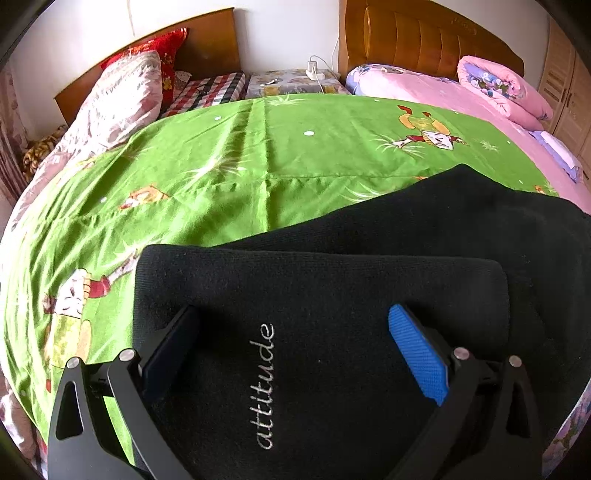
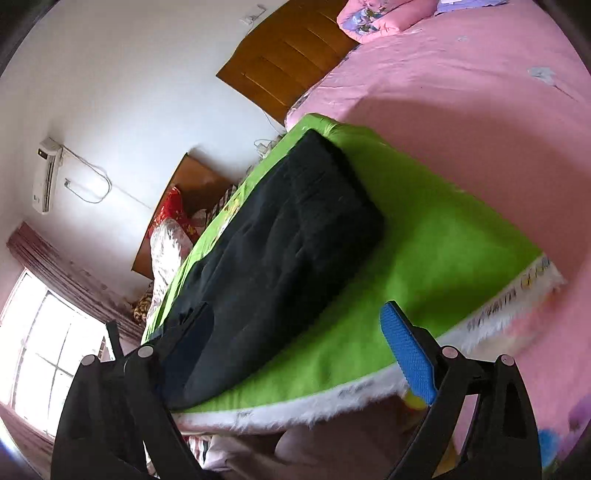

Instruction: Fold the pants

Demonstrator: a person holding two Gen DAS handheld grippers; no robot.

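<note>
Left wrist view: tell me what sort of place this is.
A bedroom, most likely: two wooden headboards against the wall, pillows and a pink quilt, and black pants on a green sheet.

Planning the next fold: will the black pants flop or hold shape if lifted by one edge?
The pants are soft knit lying in folded layers, so they would likely droop and unfold. On the smooth green sheet, a push would probably bunch them rather than slide them whole.

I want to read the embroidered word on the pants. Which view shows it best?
The left wrist view: the white word reads "attitude", sharp on the black pants. The right wrist view shows the pants only as a blurred dark shape, no lettering.
</note>
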